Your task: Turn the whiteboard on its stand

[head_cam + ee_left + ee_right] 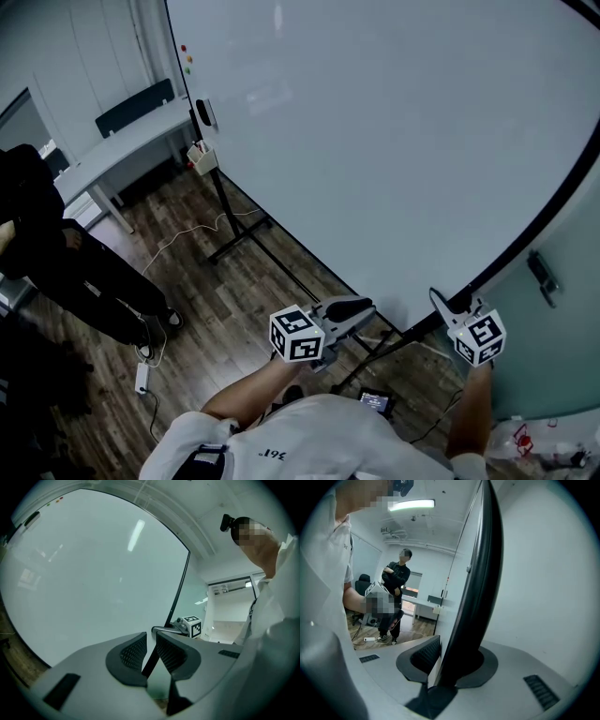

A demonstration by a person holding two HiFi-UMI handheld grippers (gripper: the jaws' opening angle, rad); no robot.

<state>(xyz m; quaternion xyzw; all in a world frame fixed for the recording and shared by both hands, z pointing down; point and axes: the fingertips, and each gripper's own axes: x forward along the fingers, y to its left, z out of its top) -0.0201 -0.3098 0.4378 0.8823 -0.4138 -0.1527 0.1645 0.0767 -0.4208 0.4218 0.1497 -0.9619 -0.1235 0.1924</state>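
You are wearing a white shirt (319,436) that is carrying a small dark print (273,455) near the collar. In the head view it is showing upside down and looking like three digits, but it is too small to read for sure. The cube (298,336) on your left claw (359,307) and the cube (480,338) on your right claw (441,302) are showing black-and-white square markers, coded patterns rather than words. At the near right, a clear bag (521,437) is bearing red print that is coming out too blurred to read.

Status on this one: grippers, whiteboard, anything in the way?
Left gripper open, empty, facing the board. Right gripper open, astride the black edge of the whiteboard. Bystander and desk near its far end.
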